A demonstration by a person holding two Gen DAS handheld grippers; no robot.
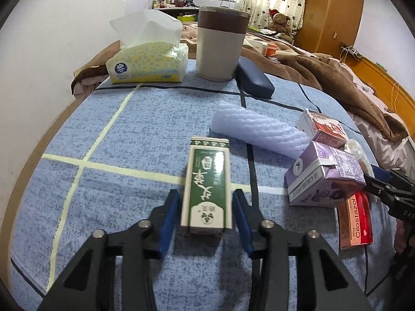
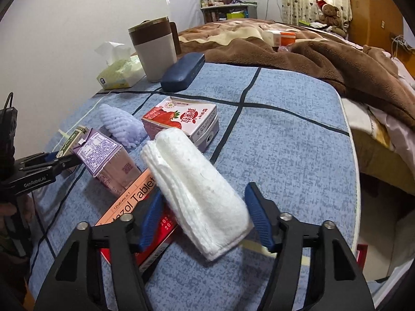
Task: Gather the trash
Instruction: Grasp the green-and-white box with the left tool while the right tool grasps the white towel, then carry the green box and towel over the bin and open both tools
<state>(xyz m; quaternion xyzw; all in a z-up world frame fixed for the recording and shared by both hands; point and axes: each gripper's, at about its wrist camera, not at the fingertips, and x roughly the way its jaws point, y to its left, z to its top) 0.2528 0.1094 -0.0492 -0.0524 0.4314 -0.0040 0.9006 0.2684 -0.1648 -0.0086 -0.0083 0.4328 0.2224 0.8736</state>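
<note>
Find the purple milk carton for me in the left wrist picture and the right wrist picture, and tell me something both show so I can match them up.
Left wrist: the purple milk carton lies at right of centre, above the red Cilostazol box.
Right wrist: the carton is left of centre, beside the white folded cloth.
Shared landmark: the brown-topped cup at the far edge of the blue cloth.

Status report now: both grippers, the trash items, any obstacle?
Left gripper straddles green box, pads not yet touching. Right gripper around white folded cloth, not clamped. Purple carton close by.
</note>
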